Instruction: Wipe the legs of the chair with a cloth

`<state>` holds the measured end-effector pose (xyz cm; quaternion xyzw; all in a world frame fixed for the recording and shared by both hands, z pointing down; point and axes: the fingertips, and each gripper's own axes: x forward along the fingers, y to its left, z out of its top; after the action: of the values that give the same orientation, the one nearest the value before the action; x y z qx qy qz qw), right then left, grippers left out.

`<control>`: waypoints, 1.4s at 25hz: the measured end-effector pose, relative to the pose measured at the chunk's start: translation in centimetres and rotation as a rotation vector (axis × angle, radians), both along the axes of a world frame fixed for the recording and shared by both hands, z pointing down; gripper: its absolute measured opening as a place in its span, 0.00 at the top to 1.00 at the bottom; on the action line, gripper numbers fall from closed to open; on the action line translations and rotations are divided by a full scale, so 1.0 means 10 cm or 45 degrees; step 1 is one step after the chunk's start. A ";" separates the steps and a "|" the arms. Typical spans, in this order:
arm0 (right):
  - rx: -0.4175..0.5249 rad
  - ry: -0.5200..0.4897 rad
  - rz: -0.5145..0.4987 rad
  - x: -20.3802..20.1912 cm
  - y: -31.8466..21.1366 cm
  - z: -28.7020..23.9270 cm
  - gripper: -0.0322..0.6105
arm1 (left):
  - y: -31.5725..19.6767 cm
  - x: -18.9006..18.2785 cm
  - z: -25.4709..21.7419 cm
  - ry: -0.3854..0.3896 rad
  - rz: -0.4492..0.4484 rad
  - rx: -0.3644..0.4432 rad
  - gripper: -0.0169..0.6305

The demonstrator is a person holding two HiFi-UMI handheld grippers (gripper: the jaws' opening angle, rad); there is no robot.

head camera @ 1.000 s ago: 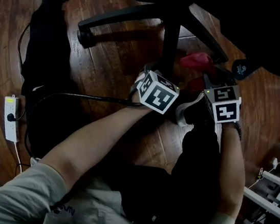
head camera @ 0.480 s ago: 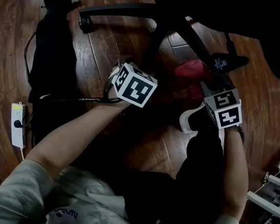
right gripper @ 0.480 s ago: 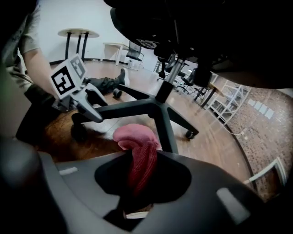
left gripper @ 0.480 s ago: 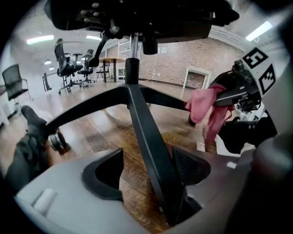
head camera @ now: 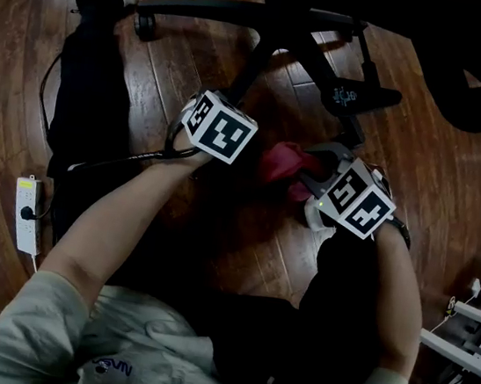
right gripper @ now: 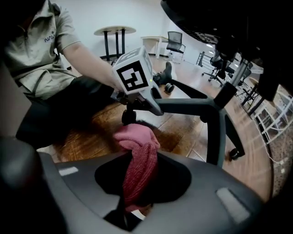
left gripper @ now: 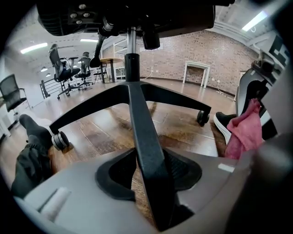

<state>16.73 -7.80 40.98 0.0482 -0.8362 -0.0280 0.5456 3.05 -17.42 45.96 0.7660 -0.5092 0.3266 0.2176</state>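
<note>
Careful now: your left gripper point(left gripper: 153, 192) has just been closing its jaws around the chair leg point(left gripper: 139, 132), and they look clamped on it. Your right gripper point(right gripper: 137, 192) pinches the pink cloth point(right gripper: 137, 157), which hangs just beside that leg, not yet on it. If the left clamp is shallow, the chair could roll on its casters point(left gripper: 59, 139) as you rub. A hard drag could also tug the cloth free.

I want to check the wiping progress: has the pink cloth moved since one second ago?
Yes. The pink cloth, held in the right gripper, has moved left, closer to the white power strip on the floor.
</note>
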 end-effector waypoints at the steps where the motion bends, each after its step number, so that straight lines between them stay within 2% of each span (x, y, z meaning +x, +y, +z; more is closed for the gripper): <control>1: 0.001 0.002 -0.013 -0.02 0.02 -0.01 0.81 | -0.01 -0.05 0.00 -0.006 0.016 0.002 0.71; 7: 0.096 -0.039 0.012 -0.11 -0.10 -0.11 0.81 | -0.05 -0.38 -0.01 -0.131 0.122 0.037 0.71; 12: 0.224 -0.076 0.055 -0.18 -0.34 -0.25 0.81 | -0.12 -0.60 -0.01 -0.177 0.183 0.061 0.72; 21: 0.479 -0.027 0.214 -0.03 -0.81 -0.42 0.81 | -0.02 -0.60 -0.09 -0.228 0.258 0.156 0.73; 26: 0.525 -0.022 0.299 0.02 -0.97 -0.44 0.81 | 0.01 -0.61 -0.11 -0.239 0.266 0.185 0.72; 32: 0.546 -0.023 0.325 -0.04 -1.01 -0.43 0.81 | 0.05 -0.62 -0.13 -0.278 0.269 0.227 0.70; 35: 0.561 -0.024 0.336 -0.07 -1.03 -0.47 0.81 | 0.14 -0.61 -0.17 -0.315 0.291 0.284 0.69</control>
<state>16.06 -18.05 36.23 0.2748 -0.8014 -0.1375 0.5131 -3.08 -16.00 44.24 0.7921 -0.4750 0.3823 0.0285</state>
